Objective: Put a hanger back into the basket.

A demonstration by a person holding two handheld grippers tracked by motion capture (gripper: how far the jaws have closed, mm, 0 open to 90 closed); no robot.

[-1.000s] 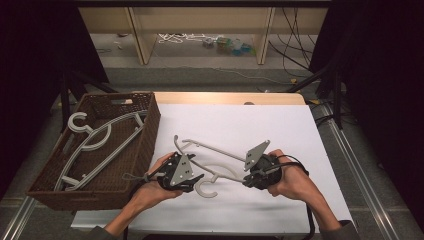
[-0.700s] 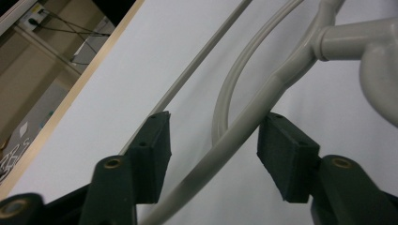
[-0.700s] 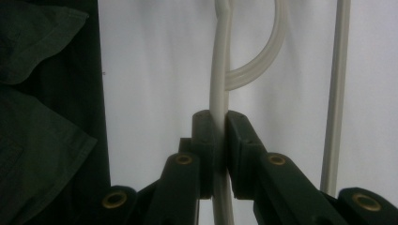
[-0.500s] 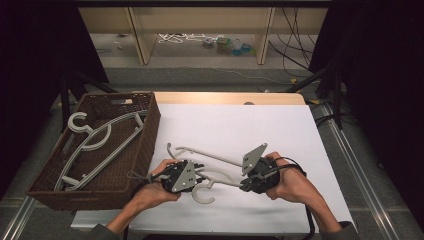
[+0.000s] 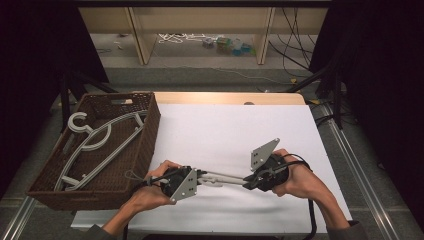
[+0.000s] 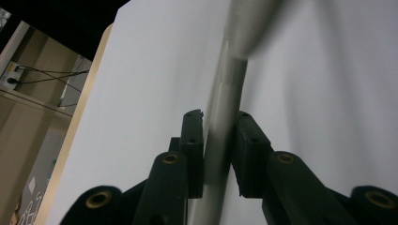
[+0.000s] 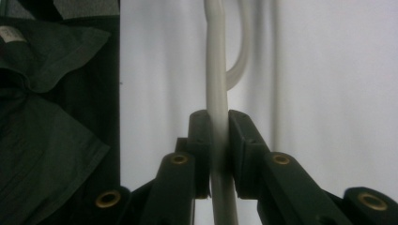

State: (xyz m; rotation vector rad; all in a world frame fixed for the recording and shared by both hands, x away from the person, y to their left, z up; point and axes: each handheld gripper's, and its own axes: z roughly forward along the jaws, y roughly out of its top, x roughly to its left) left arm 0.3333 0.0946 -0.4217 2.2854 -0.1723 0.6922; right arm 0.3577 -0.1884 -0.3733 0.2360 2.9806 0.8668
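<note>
I had both the left gripper (image 5: 200, 178) and the right gripper (image 5: 248, 181) clamped on the grey hanger (image 5: 222, 177) just above the white table (image 5: 225, 130), and uneven pulling could have twisted it loose.

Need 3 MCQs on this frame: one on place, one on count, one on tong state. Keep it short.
1. Where is the basket?
A. left of the white sheet
B. right of it
C. on it

2. How many hangers lie in the basket?
A. none
B. two
C. five

3. How do the left tongs and right tongs stand on the held hanger?
A. both open
B. one shut
C. both shut on it

Key:
1 A, it sits at the sheet's left edge.
2 B, two grey hangers show inside.
3 C, each gripper view shows jaws clamping a bar.
</note>
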